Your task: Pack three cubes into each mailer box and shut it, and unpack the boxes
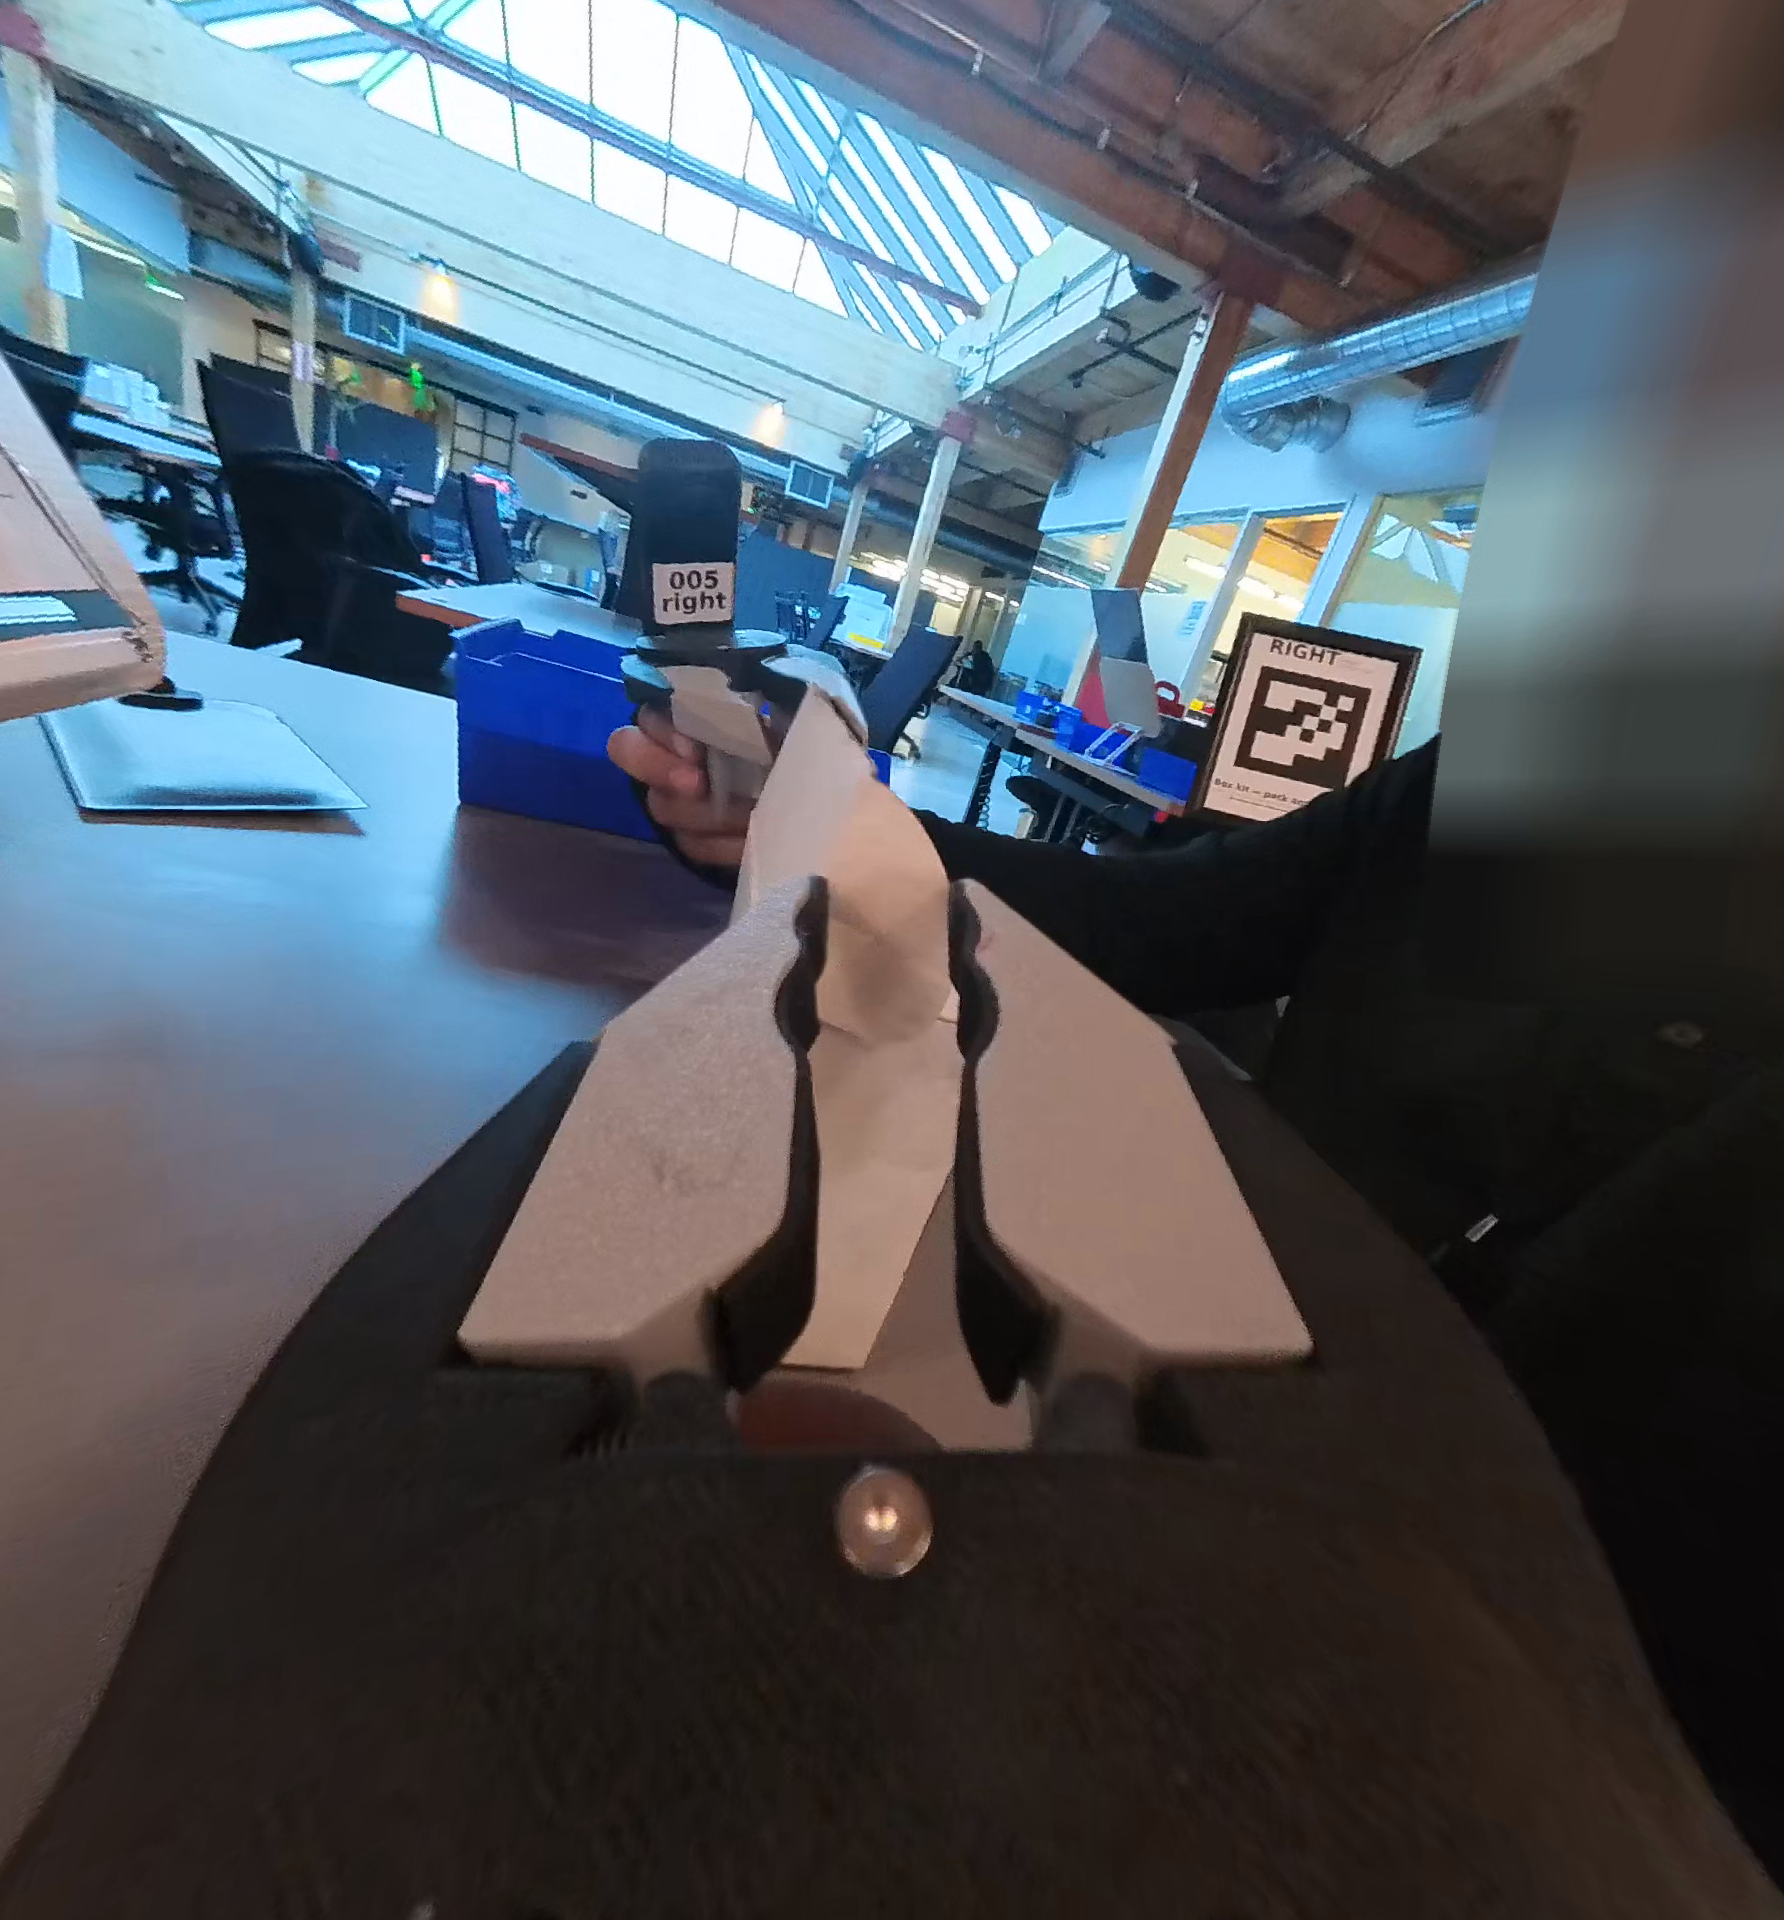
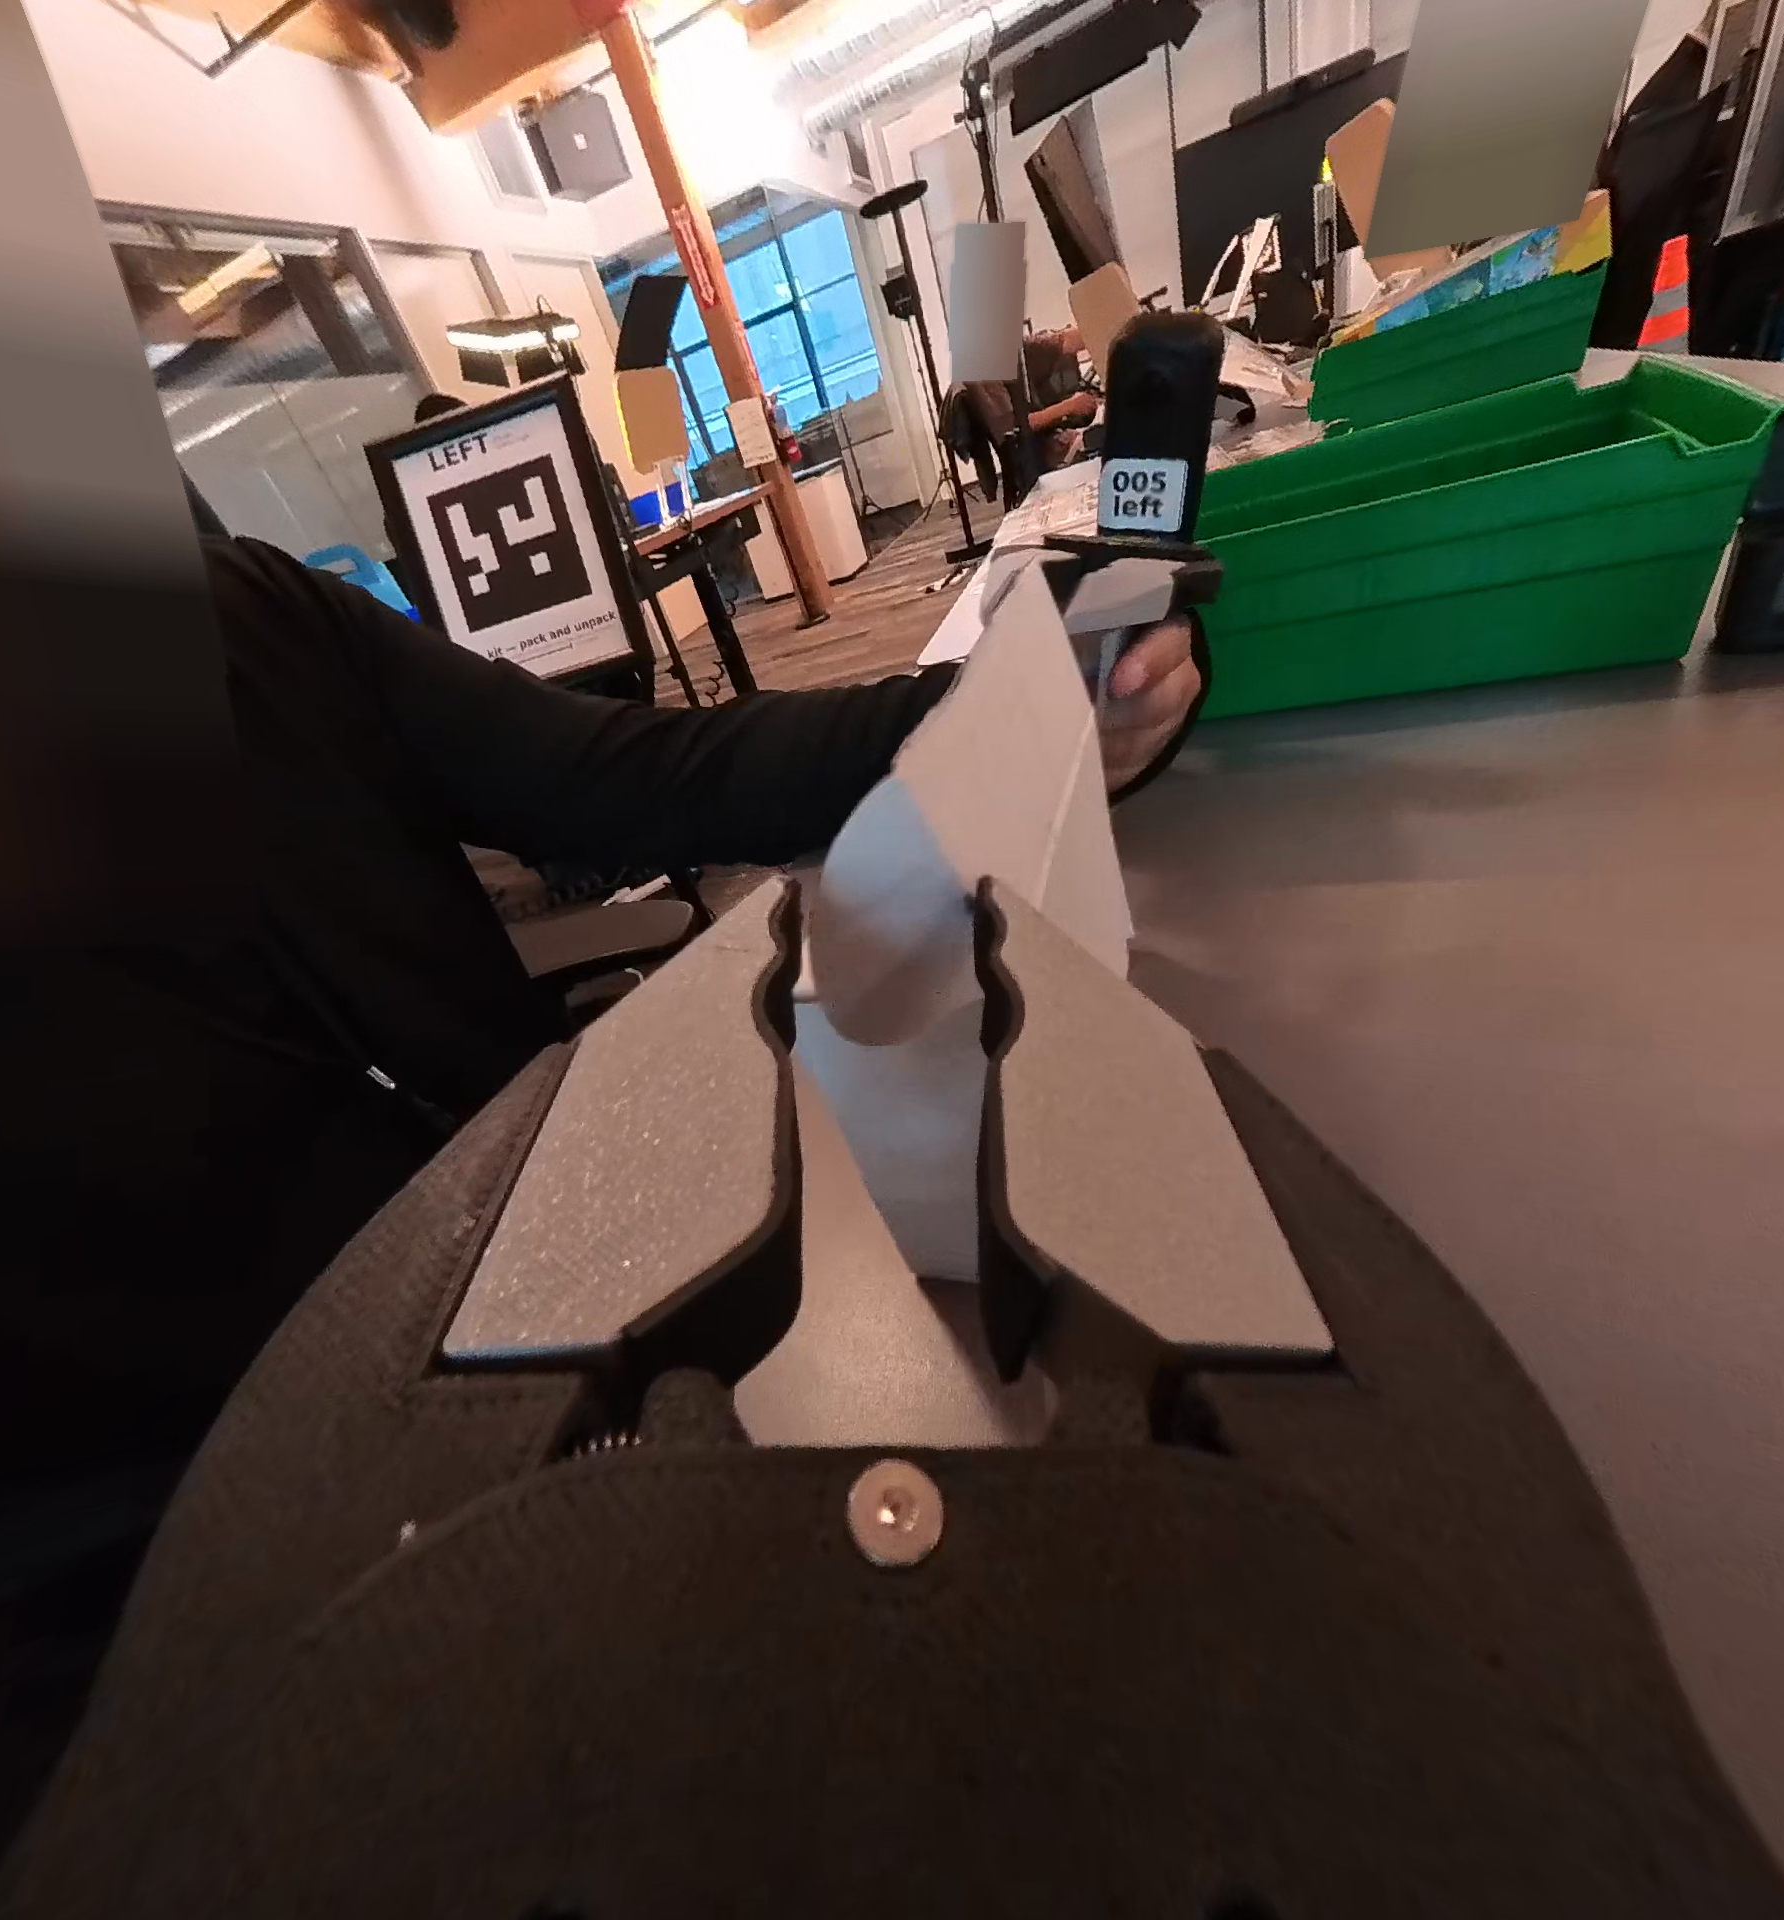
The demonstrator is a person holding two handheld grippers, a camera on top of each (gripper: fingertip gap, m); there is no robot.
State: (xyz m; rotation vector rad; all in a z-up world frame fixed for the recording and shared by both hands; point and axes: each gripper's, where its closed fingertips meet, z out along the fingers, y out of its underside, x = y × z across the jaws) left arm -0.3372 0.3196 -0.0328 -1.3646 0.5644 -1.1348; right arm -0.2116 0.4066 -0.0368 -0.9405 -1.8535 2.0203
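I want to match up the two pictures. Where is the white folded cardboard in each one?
Left wrist view: the white cardboard runs up the middle, from between the left claw to the far right claw.
Right wrist view: it sits in the middle again, from the right claw up to the far left claw.
Shared landmark: the dark table beneath.

Daylight from skylights [image 1: 659, 156] lights the room brightly; wide-angle edges bend, and motion perhaps softens the table [image 2: 1490, 935].
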